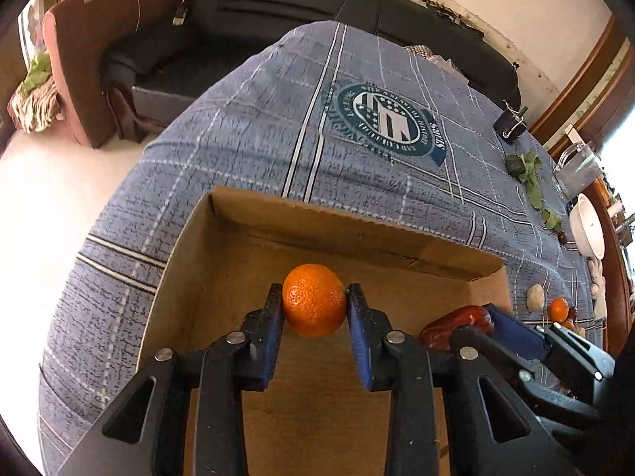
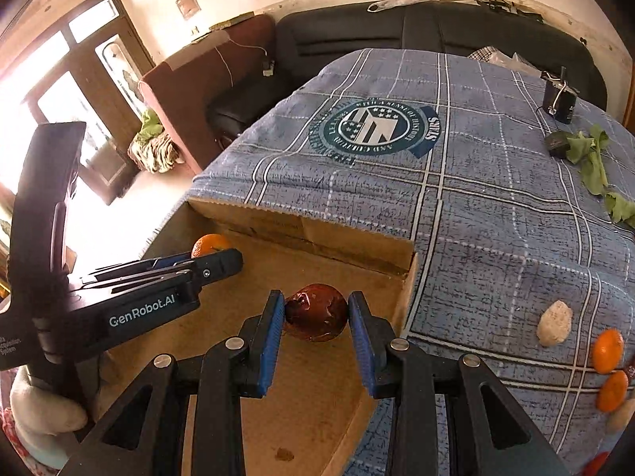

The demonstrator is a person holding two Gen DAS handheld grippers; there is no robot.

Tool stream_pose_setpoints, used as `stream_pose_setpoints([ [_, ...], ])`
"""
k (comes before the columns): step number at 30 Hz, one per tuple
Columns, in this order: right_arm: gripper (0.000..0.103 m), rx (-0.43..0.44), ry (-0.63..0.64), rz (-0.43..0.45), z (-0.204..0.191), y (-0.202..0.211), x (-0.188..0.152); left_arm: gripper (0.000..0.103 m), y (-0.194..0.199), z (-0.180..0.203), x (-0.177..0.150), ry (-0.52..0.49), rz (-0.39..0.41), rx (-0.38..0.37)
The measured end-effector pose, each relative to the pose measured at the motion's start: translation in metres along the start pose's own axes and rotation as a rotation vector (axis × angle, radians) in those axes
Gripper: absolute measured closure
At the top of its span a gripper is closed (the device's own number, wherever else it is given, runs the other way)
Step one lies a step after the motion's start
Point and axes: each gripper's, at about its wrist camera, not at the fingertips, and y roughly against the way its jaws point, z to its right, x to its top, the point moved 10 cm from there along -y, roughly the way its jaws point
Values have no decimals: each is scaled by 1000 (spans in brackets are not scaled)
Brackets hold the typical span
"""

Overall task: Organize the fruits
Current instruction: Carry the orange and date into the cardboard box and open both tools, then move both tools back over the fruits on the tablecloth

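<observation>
My left gripper (image 1: 314, 301) is shut on a small orange (image 1: 314, 300) and holds it over the open cardboard box (image 1: 254, 214). My right gripper (image 2: 316, 313) is shut on a dark red date-like fruit (image 2: 316, 312) over the same box (image 2: 357, 250), near its right wall. The right gripper with the red fruit (image 1: 456, 327) shows at the right of the left wrist view. The left gripper (image 2: 206, 256) with its orange (image 2: 208, 244) shows at the left of the right wrist view. Two loose oranges (image 2: 607, 351) and a pale lumpy fruit (image 2: 555, 323) lie on the blue cloth to the right.
The blue checked cloth (image 2: 496, 206) covers the table. Green leaves (image 2: 593, 158) and a black binder clip (image 2: 559, 99) lie at the far right. A white bowl (image 1: 587, 230) stands at the right edge. A black sofa (image 2: 397, 27) and a brown cabinet (image 2: 186, 91) stand beyond the table.
</observation>
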Motion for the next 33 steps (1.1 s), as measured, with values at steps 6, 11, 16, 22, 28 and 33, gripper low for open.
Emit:
stream_pose_setpoints([
  [6, 53, -66, 63, 43, -7, 5, 2, 60, 12, -5, 2, 52, 26, -27],
  [11, 43, -92, 109, 119, -11, 37, 8, 55, 47, -4, 2, 51, 98, -3],
  [16, 41, -80, 69, 186, 7, 90, 2, 51, 94, 18, -9, 22, 165, -19],
  [22, 35, -153, -20, 255, 76, 164, -28, 35, 149, 80, -30, -103, 265, -67],
  [28, 32, -246, -175, 306, 165, 229, -66, 33, 156, 155, -56, -226, 255, -152],
  [33, 32, -278, -303, 308, 224, 249, -95, 33, 129, 205, -77, -270, 190, -196],
])
